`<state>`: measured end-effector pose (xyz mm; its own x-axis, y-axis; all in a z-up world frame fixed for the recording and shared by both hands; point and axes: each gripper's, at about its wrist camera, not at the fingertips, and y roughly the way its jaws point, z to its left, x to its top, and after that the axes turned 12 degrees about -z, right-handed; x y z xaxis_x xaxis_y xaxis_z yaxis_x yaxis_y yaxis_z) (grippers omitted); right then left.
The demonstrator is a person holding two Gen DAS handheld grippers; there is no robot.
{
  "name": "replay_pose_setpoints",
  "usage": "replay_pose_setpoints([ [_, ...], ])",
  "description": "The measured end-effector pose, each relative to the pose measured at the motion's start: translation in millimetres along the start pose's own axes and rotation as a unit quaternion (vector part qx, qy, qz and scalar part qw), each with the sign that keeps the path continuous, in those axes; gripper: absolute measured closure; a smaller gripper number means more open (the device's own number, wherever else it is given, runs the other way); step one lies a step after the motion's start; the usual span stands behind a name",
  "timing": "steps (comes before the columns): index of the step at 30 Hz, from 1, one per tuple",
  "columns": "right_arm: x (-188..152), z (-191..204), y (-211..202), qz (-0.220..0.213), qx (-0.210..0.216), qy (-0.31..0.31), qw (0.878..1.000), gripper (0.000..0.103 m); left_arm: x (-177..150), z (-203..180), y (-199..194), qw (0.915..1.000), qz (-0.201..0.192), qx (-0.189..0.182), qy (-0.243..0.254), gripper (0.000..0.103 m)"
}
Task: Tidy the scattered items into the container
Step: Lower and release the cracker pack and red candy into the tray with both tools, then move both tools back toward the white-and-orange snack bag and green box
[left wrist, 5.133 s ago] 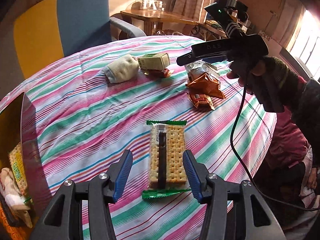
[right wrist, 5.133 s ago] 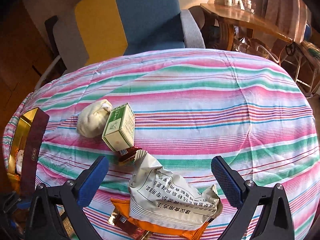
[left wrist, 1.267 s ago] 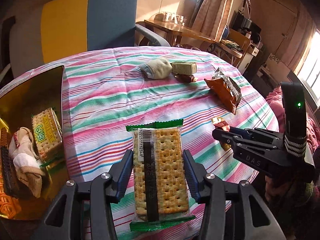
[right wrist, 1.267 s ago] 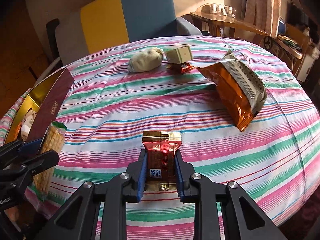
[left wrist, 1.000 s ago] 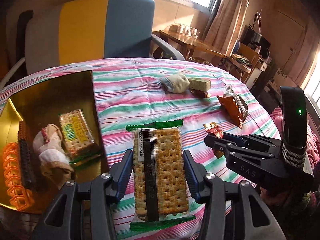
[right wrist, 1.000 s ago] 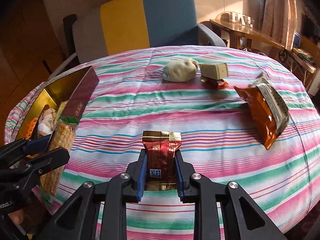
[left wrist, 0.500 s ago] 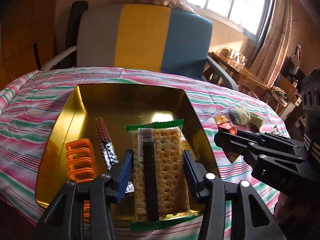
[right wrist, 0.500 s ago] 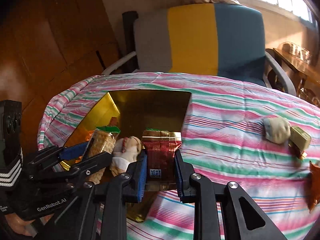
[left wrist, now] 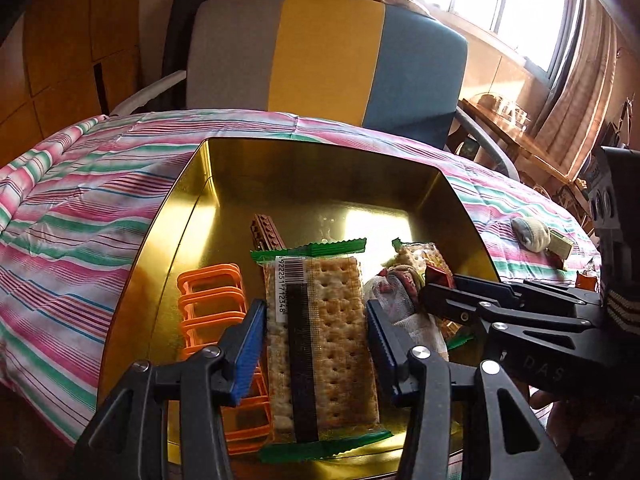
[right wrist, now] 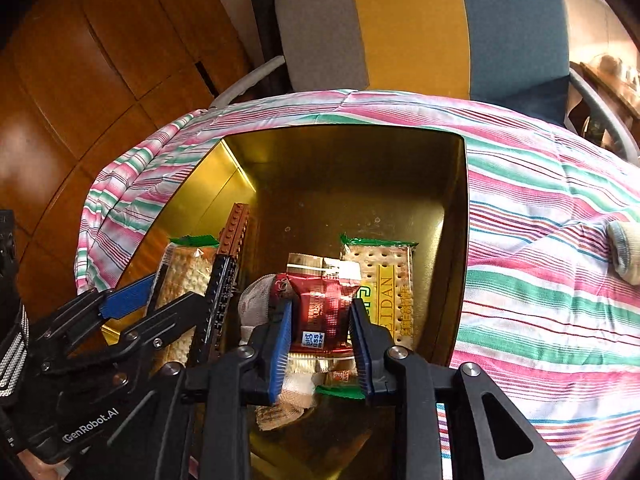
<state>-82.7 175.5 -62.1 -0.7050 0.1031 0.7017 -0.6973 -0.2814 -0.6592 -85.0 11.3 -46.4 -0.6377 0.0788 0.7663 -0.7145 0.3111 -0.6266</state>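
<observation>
My left tool (left wrist: 316, 344) pinches the cracker pack (left wrist: 320, 340) and my right tool (right wrist: 322, 344) pinches the red snack packet (right wrist: 324, 304), both at lower centre over the gold tin (left wrist: 320, 172).

Warm daylight enters from the window (left wrist: 516, 4) upper right, blown out white. Strong glare patch on the gold tin (left wrist: 372, 224) floor in the left view; tin interior dim in the right view. Both frames sharp centrally, heavy fisheye bending and dark vignette at corners. Gripper bodies in shadow.
</observation>
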Motion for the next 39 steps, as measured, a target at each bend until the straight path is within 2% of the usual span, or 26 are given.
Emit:
replay_pose_setpoints([
  [1, 0, 0, 0, -0.001, -0.002, -0.002, 1.0, 0.063, 0, 1, 1, 1.0, 0.001, 0.0, -0.001, 0.053],
  [2, 0, 0, -1, -0.002, -0.004, -0.004, 1.0, 0.051, 0, 1, 0, 1.0, 0.0, 0.001, -0.002, 0.054],
  [4, 1, 0, -3, -0.008, -0.013, -0.009, 1.0, 0.035, 0, 3, 0, 1.0, -0.002, 0.004, -0.004, 0.054],
  [7, 2, 1, -8, -0.019, -0.013, -0.017, 1.0, 0.031, 2, 4, -3, 0.9999, -0.008, 0.012, 0.0, 0.053],
  [11, 3, 8, -16, -0.032, -0.032, -0.035, 0.998, 0.002, 7, 5, -13, 0.9994, -0.023, 0.024, 0.004, 0.05],
  [12, 4, 9, -20, -0.038, -0.041, -0.039, 0.998, 0.0, 8, 5, -16, 0.9993, -0.027, 0.026, 0.004, 0.048],
  [16, 5, 12, -34, -0.062, -0.06, -0.042, 0.995, 0.0, 7, 1, -27, 0.9985, -0.038, 0.036, 0.014, 0.041],
  [23, 2, 6, -50, -0.069, -0.085, -0.03, 0.994, 0.0, 2, -10, -43, 0.9978, -0.048, 0.041, 0.018, 0.041],
  [31, -15, -10, -77, -0.093, -0.163, -0.043, 0.981, 0.0, -3, -40, -60, 0.9969, -0.053, 0.048, 0.034, 0.041],
  [35, -29, -38, -96, -0.099, -0.201, -0.034, 0.974, 0.0, -6, -67, -64, 0.9962, -0.05, 0.036, 0.062, 0.041],
  [39, -47, -94, -121, -0.095, -0.22, 0.012, 0.971, 0.0, -11, -100, -67, 0.9944, -0.044, 0.007, 0.096, 0.041],
])
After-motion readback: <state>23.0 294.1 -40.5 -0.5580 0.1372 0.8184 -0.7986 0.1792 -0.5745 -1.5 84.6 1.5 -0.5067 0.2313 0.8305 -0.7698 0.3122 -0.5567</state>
